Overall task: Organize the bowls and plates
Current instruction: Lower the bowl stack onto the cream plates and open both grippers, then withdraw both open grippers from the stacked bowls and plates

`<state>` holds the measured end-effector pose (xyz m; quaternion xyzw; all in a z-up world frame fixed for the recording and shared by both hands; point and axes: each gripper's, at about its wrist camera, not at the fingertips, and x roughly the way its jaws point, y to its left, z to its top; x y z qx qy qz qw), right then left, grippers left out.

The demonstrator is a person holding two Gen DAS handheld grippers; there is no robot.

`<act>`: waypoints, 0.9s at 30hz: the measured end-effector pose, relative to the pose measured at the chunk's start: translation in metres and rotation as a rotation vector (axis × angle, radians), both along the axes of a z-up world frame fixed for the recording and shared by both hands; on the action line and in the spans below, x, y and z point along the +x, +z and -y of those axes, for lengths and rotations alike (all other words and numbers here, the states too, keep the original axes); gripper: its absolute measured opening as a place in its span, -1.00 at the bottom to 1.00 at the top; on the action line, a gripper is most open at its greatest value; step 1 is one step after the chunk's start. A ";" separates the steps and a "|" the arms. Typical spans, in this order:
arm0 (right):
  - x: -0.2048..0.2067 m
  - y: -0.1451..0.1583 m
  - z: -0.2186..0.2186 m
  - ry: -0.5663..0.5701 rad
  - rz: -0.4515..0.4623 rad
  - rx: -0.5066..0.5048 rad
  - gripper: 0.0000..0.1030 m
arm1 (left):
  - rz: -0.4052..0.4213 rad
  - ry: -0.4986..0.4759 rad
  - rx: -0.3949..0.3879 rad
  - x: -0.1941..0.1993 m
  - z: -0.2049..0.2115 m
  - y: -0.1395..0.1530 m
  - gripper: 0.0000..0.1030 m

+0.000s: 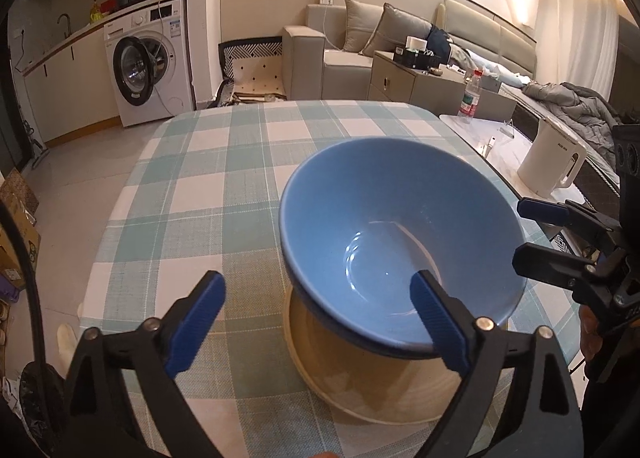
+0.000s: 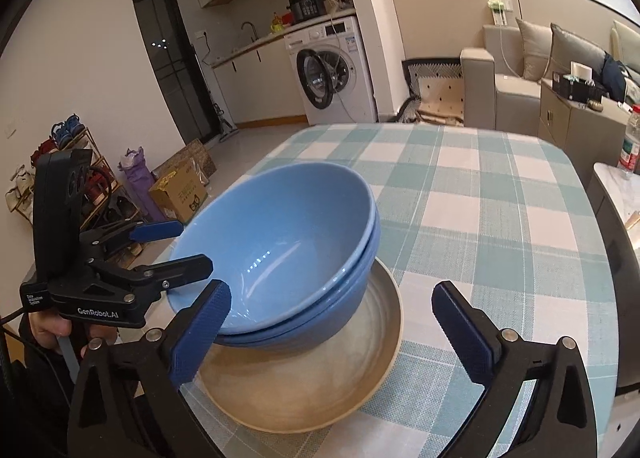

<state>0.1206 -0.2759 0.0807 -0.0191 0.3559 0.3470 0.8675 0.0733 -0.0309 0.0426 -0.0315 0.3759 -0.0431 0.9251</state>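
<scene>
the left gripper [image 1: 320,318] is seen with its jaws spread wide and nothing held; one blue finger [image 1: 438,322] lies over the near inner wall of the upper blue bowl [image 1: 384,226], though whether it touches cannot be told, while the other finger stands clear over the tablecloth [image 1: 200,186] beside the stack. the right gripper [image 2: 332,332] is likewise opened wide and empty, its one finger [image 2: 202,332] lying in front of the near rim of the bowls and the plate, its other finger well off to the far side over the cloth; contact cannot be told. the upper blue bowl is nested, tilted, in a lower blue bowl [image 2: 340,314], and both are carried on a beige plate [image 2: 320,398]. the stack is set just ahead of both grippers, between them, near the table's front edge. in the right wrist view the left gripper is seen at the stack's far side, its fingers close to the bowl rim, a hand [image 2: 52,332] below it. the table's far edge and rounded far corner are left bare. beyond, a washing machine [image 1: 148,62], a sofa [image 1: 360,42], a white kettle [image 1: 552,162] and a water bottle [image 1: 470,96] on a side surface are seen.
</scene>
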 end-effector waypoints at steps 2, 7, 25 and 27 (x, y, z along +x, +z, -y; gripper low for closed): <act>-0.006 0.003 -0.001 0.003 0.026 0.006 0.99 | 0.032 -0.003 0.003 -0.006 -0.002 0.003 0.95; -0.019 0.007 -0.001 -0.006 0.076 0.016 0.99 | 0.093 0.001 0.001 -0.022 -0.010 0.008 1.00; -0.067 0.006 0.012 -0.053 0.189 0.030 0.99 | 0.192 0.020 -0.018 -0.061 -0.030 0.000 1.00; -0.073 0.007 0.012 -0.044 0.199 0.028 0.99 | 0.206 0.014 -0.007 -0.065 -0.028 0.002 1.00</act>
